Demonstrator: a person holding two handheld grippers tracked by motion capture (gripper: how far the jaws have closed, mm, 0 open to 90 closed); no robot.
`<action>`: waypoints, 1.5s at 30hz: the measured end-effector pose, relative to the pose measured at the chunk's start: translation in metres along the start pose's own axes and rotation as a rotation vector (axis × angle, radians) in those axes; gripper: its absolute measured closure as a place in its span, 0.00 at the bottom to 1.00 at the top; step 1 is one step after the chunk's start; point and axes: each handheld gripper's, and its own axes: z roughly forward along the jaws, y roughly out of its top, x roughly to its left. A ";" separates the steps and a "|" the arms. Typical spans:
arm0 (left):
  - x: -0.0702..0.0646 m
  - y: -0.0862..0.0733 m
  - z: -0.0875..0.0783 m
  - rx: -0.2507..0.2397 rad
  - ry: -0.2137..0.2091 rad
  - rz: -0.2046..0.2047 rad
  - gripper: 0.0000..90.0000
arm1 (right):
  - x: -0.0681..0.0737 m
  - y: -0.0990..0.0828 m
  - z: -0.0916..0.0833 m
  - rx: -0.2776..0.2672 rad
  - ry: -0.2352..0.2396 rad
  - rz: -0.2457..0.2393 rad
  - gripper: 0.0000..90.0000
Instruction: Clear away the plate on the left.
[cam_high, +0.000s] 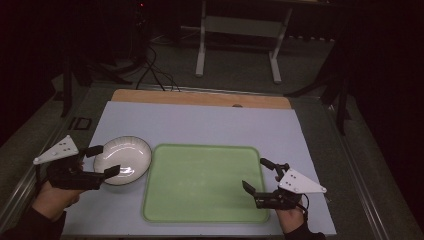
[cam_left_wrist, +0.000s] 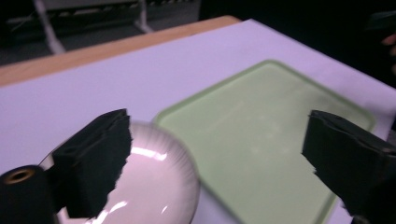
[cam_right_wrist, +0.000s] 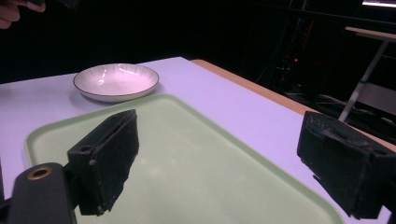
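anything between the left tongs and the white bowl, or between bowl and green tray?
Nothing visible. The left tongs are open, jaws on either side of the white bowl's near rim. The bowl sits right beside the green tray's left edge on the bare mat; the tray is empty. The right tongs sit open over its right edge.

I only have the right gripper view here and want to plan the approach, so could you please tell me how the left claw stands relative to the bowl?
Observer: The left claw is open, one jaw on each side of the white bowl's near-left rim.
Operator: Thank you. Is it touching the bowl?
Observer: I cannot tell; the jaws overlap the rim in the high view.
Operator: And where is my right claw over the tray?
Observer: The right claw is open at the green tray's right edge, one jaw over the tray, the other by its rim.
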 end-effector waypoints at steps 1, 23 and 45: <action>0.007 -0.006 -0.003 0.015 0.026 -0.029 0.10 | 0.000 0.000 0.000 -0.001 0.000 0.001 0.14; 0.077 -0.053 0.015 0.205 0.202 -0.412 0.17 | 0.001 -0.001 0.002 0.013 0.004 0.000 0.14; 0.109 -0.076 0.035 0.351 0.249 -0.750 0.44 | 0.002 -0.001 0.004 0.025 0.014 -0.001 0.14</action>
